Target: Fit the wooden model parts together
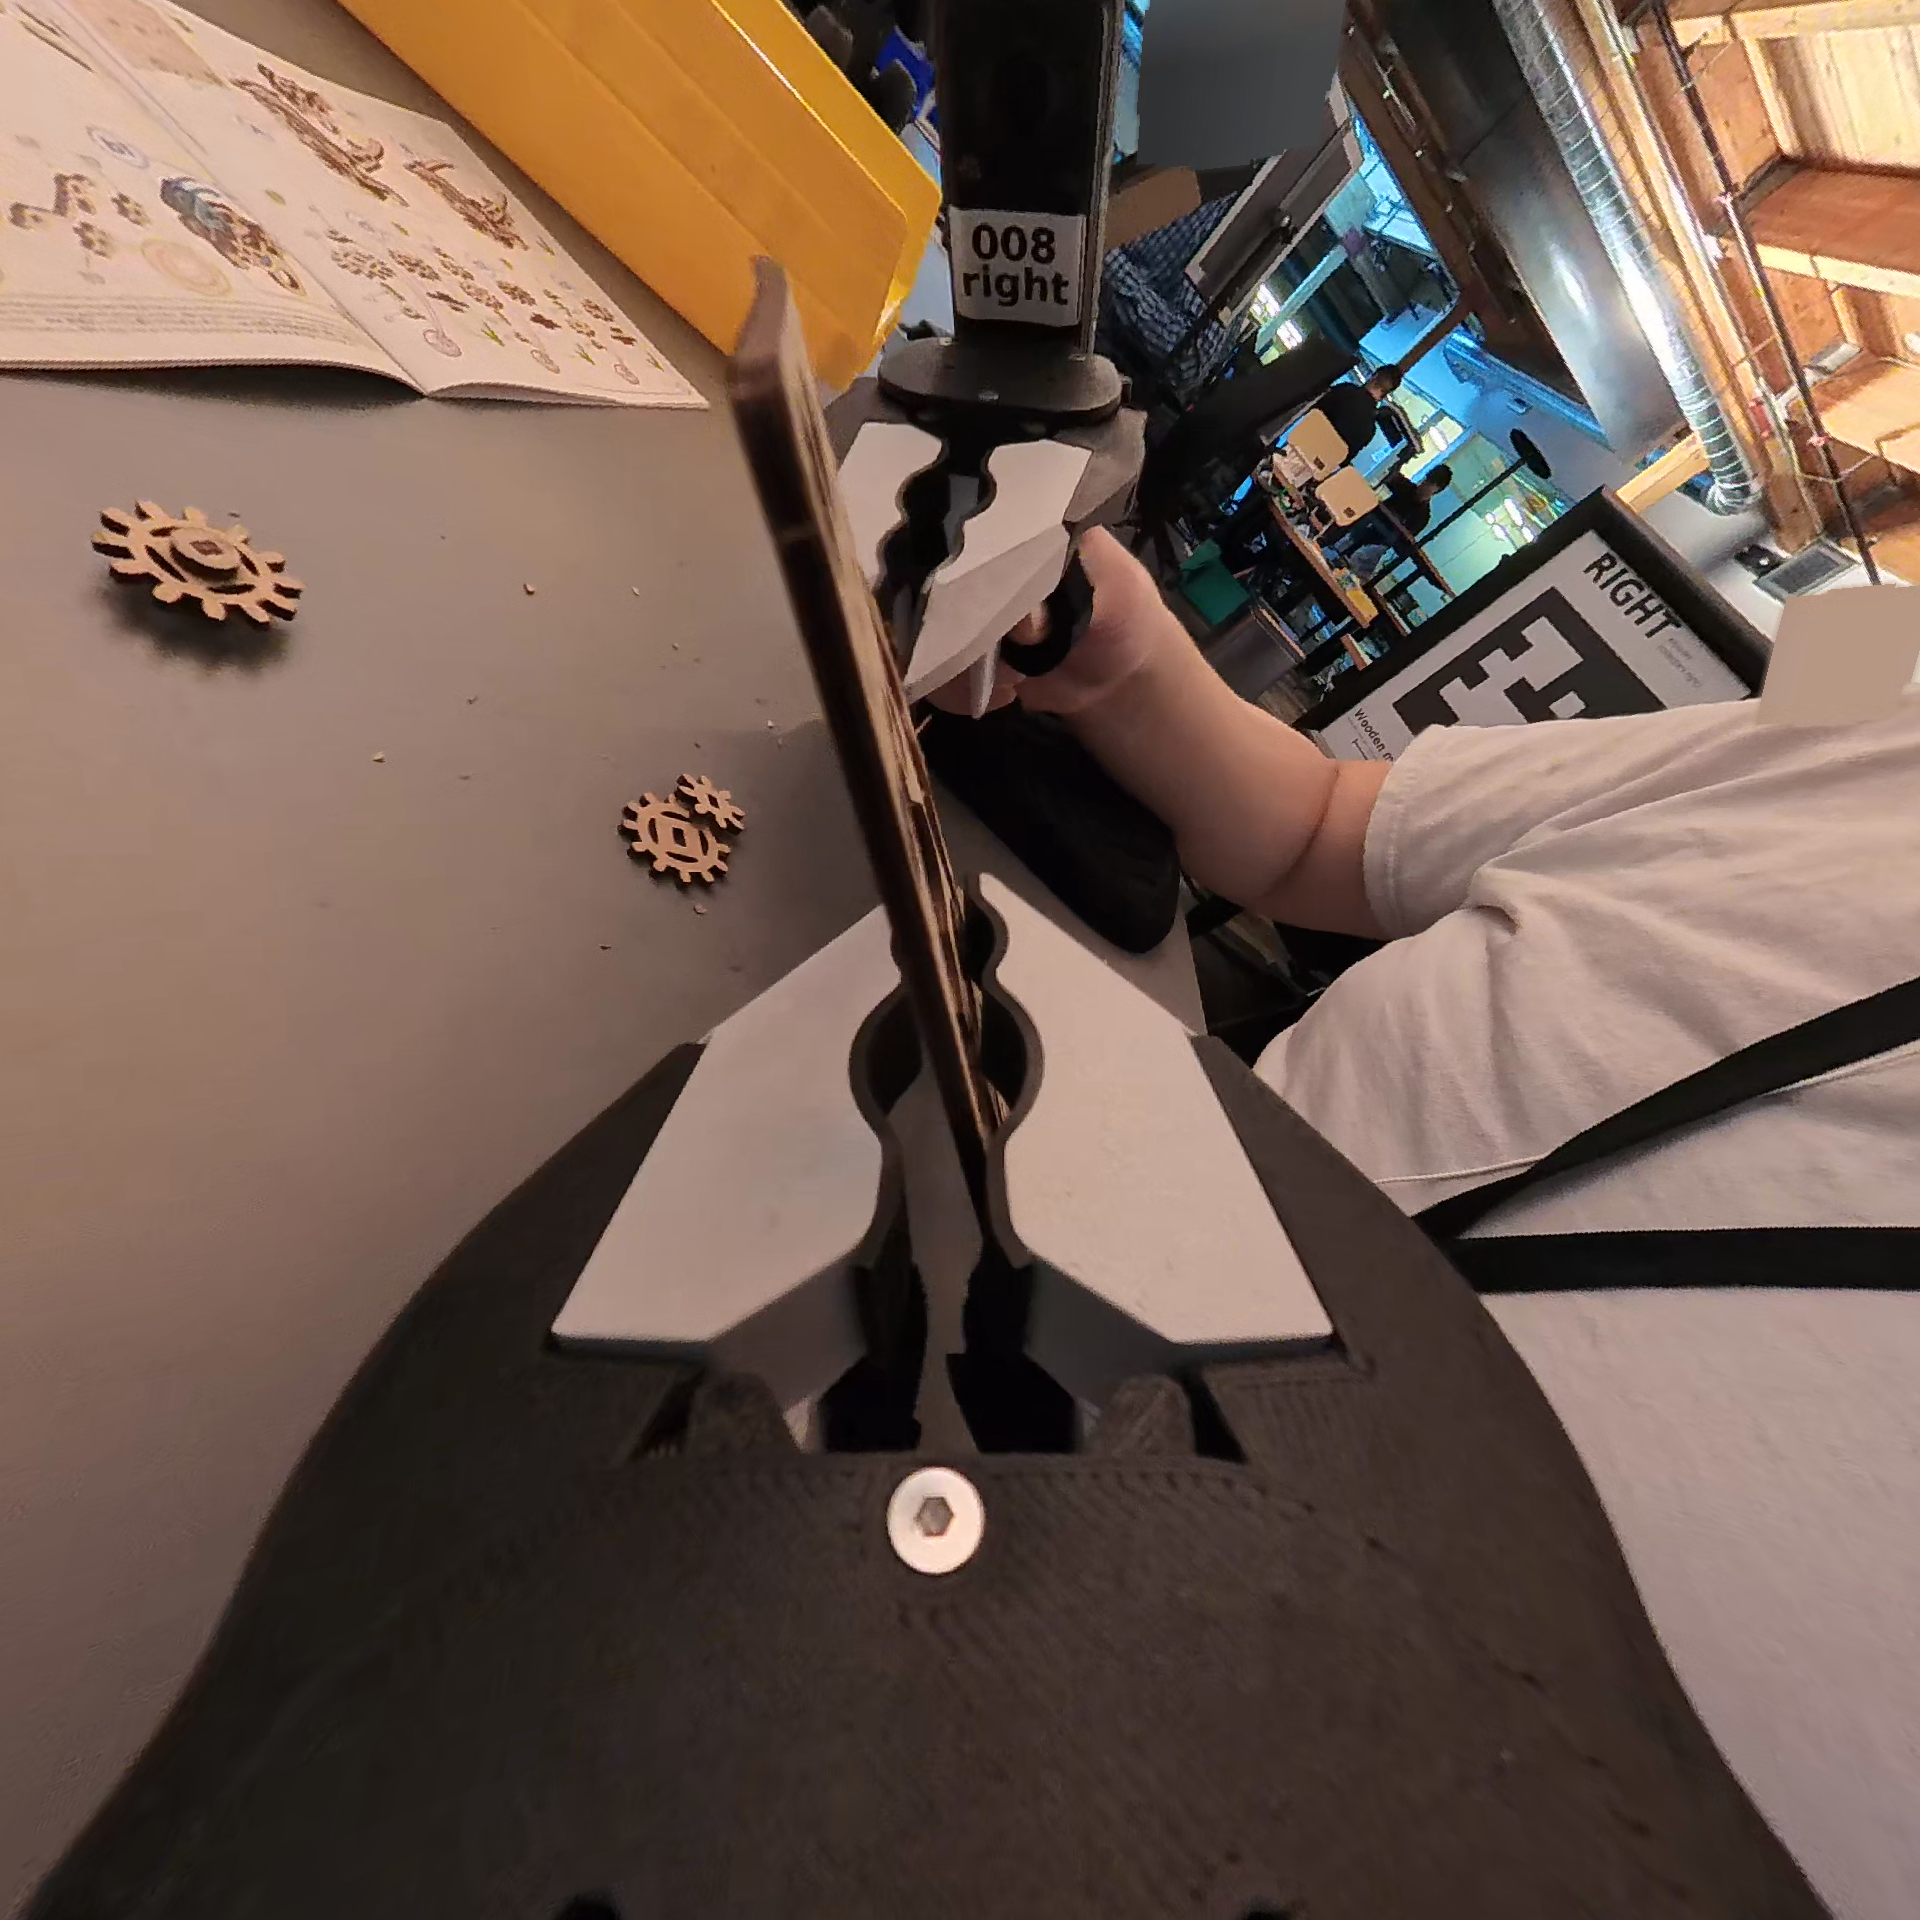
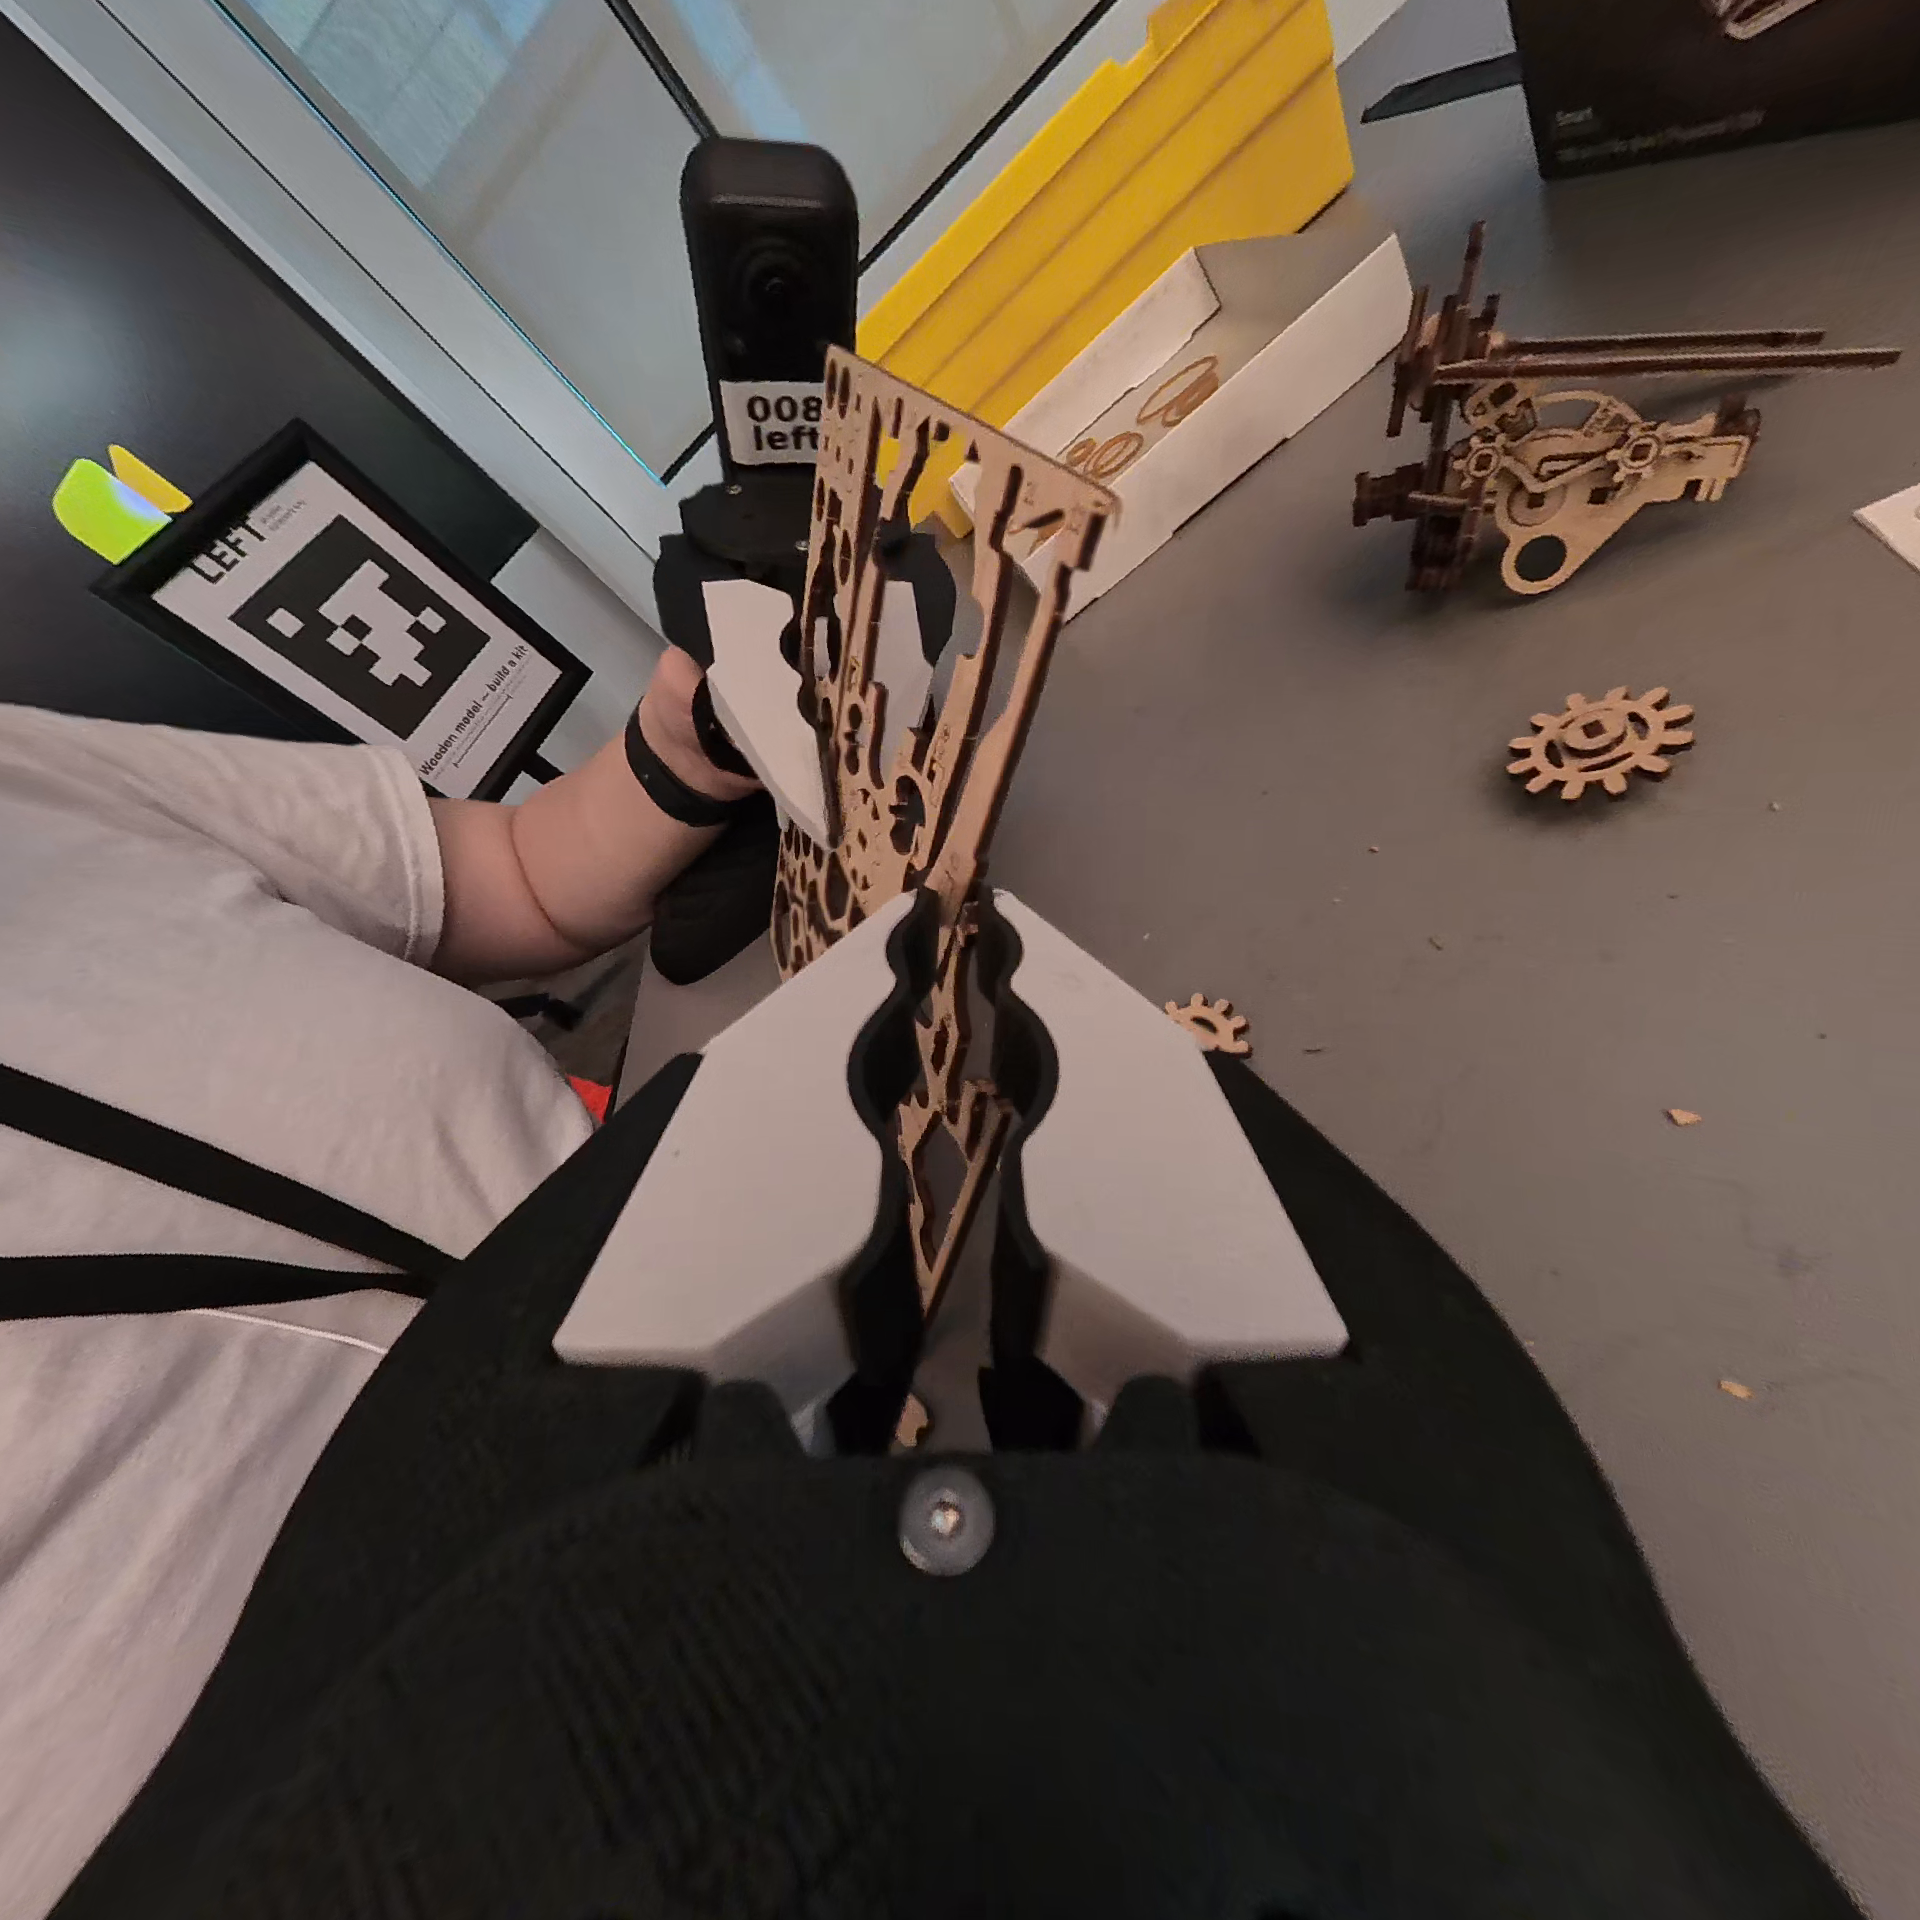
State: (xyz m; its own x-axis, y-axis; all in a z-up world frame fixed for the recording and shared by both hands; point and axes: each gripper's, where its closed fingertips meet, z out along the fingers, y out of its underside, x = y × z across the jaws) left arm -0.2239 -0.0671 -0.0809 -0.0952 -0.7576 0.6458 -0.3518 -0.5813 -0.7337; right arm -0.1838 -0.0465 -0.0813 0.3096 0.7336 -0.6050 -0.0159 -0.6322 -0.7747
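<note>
A thin laser-cut wooden parts sheet [image 2: 935, 582] with many cut-outs stands upright above the grey table's near edge. My right gripper [image 2: 951, 899] is shut on its lower part. My left gripper [image 2: 862, 790] grips the same sheet from the far side, one white finger [image 2: 758, 707] in front and the other behind it. In the left wrist view the sheet [image 1: 831, 582] shows edge-on, my left gripper [image 1: 940, 914] is shut on it, and my right gripper [image 1: 935, 665] clamps it farther along. A partly built wooden model [image 2: 1538, 478] stands on the table.
Loose wooden gears lie on the grey table [image 2: 1455, 1143]: a large gear [image 1: 197, 561], also in the right wrist view [image 2: 1600, 743], and small gears [image 1: 681, 831]. An instruction booklet [image 1: 260, 208], a yellow bin [image 1: 665, 135], a white cardboard tray [image 2: 1247, 353] and a dark box [image 2: 1714, 83] sit farther back. My right gripper's tips are some 15 centimeters from the partly built wooden model [image 2: 1538, 478].
</note>
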